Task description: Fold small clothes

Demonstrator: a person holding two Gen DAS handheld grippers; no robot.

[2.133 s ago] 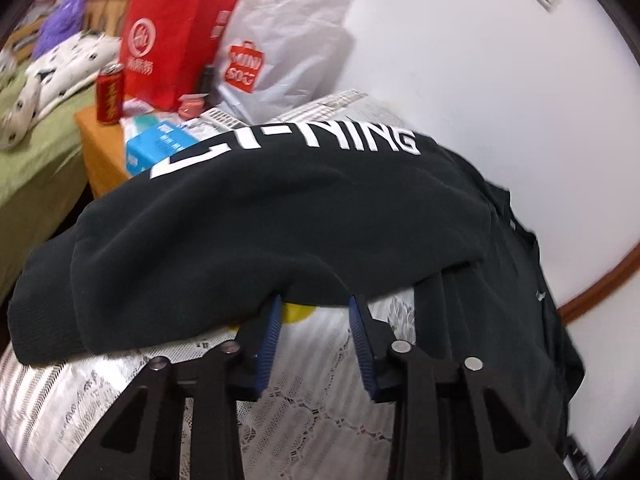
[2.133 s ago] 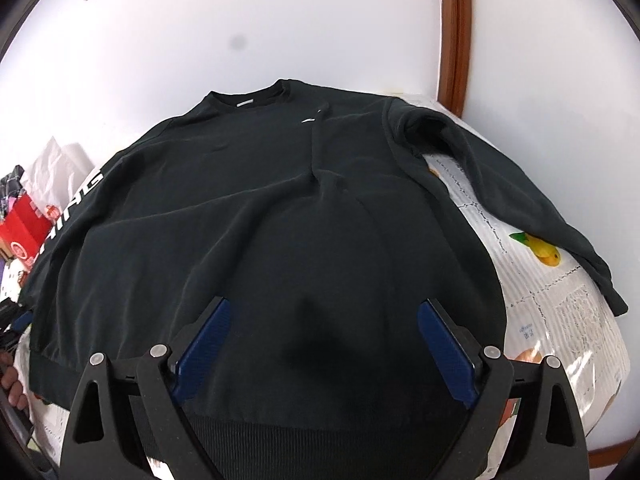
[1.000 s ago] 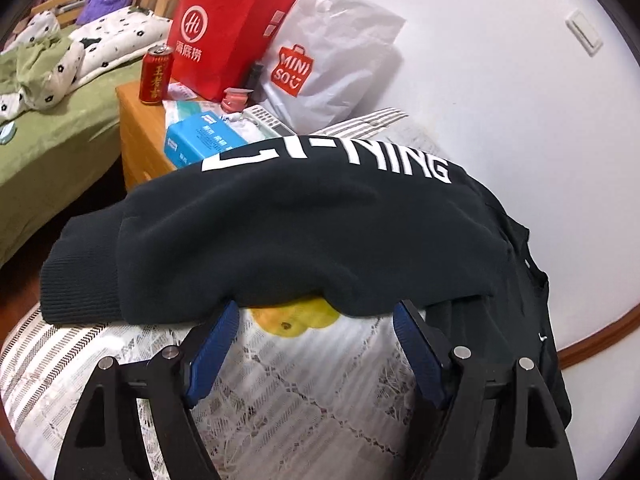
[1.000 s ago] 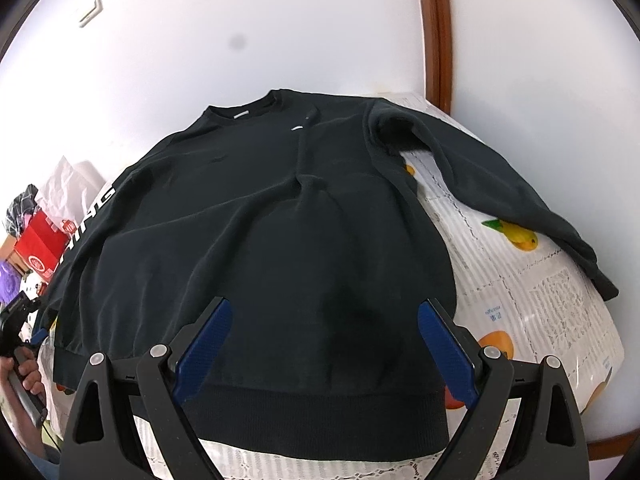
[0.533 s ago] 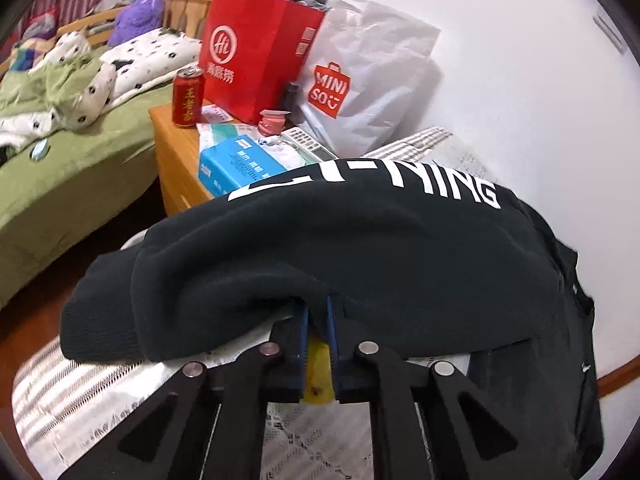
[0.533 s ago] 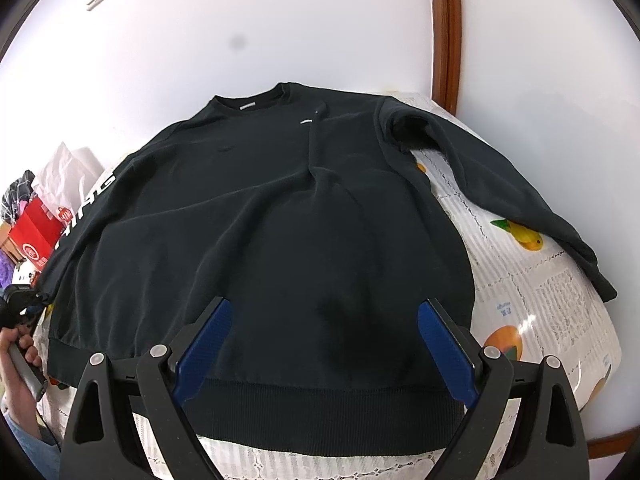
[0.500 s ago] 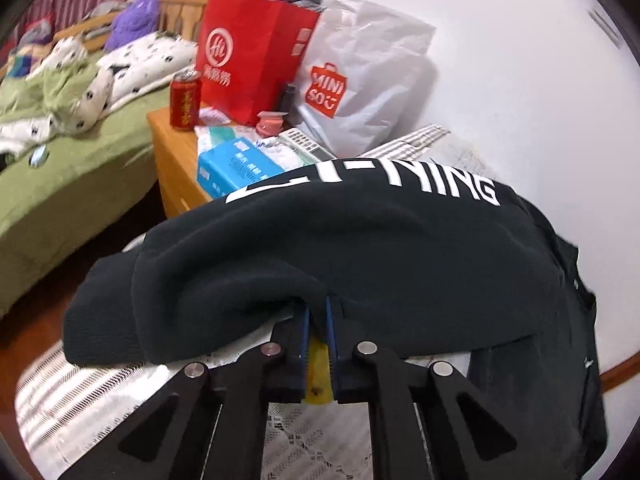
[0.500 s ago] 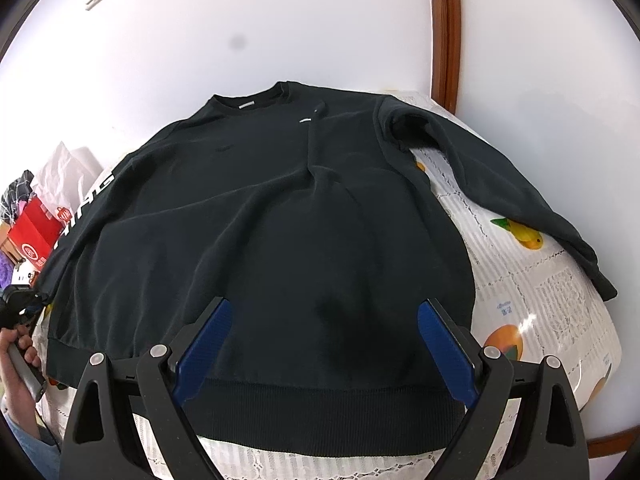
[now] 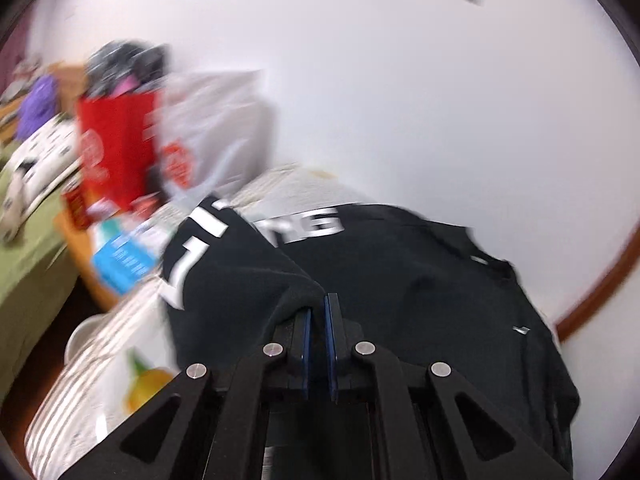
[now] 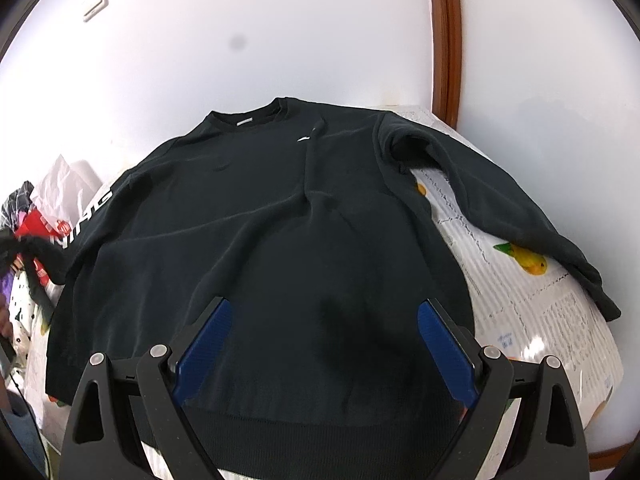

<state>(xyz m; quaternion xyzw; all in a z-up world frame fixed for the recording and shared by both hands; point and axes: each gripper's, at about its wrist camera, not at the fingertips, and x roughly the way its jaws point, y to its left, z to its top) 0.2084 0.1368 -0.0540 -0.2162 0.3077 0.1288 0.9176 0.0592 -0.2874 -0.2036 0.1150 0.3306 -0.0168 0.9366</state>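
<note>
Left gripper (image 9: 318,312), a black two-finger tool with blue pads, is clamped on the lettered left sleeve (image 9: 224,264) of the black long-sleeved sweatshirt (image 10: 280,232); its jaws are pressed together with a ridge of dark cloth pinched at the tips, and the sleeve hangs lifted off the surface and doubled toward the body. Right gripper (image 10: 322,344), of the same make, hovers over the ribbed hem (image 10: 312,436) with its jaws wide apart, holding nothing. Beyond it the sweatshirt lies face up on the white fruit-printed tablecloth (image 10: 532,320), collar (image 10: 248,118) toward the wall and the plain right sleeve (image 10: 500,208) stretched out flat and unfolded. Farther off, blurred, stand a red paper bag (image 9: 116,152) and a grey plastic bag (image 9: 216,132).

Judging by this, the sleeve fold is in hand. Next, the left gripper should carry the sleeve across the chest, lay it flat and let go without dragging the body; then the plain sleeve wants the same from the other tool.
</note>
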